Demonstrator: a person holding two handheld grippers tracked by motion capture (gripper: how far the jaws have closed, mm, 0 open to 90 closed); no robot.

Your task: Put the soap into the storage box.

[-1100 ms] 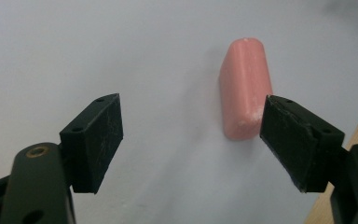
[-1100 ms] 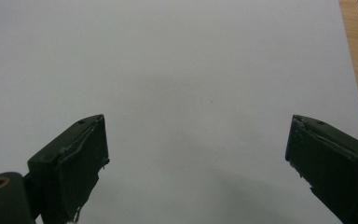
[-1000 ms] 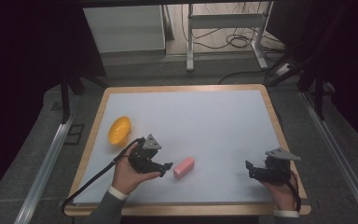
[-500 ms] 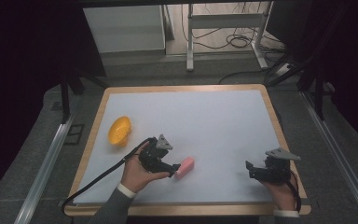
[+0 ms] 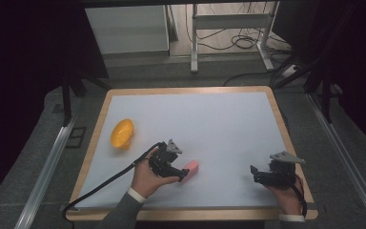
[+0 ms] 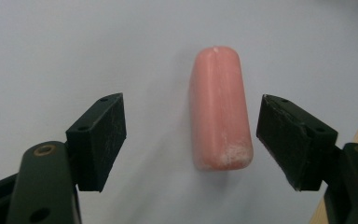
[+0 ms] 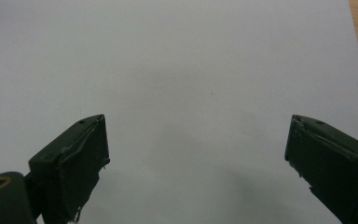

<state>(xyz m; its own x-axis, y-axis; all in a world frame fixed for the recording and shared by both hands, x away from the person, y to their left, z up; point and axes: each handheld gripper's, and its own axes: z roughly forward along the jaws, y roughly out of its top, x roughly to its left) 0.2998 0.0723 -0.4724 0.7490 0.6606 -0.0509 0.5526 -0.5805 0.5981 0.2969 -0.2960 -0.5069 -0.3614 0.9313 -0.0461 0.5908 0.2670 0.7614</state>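
A: Left gripper [image 6: 191, 135]?
B: Jaws wide apart around the pink sausage-shaped piece [image 6: 220, 108], touching neither side; it lies on the white table [image 5: 219, 124]
A: Right gripper [image 7: 196, 163]?
B: Spread wide, holding nothing

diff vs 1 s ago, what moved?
The left tool moved right and toward the table's near edge, and its open jaws now straddle the pink rounded block without gripping it. The block, the orange bowl-shaped object and the open right tool stayed put.
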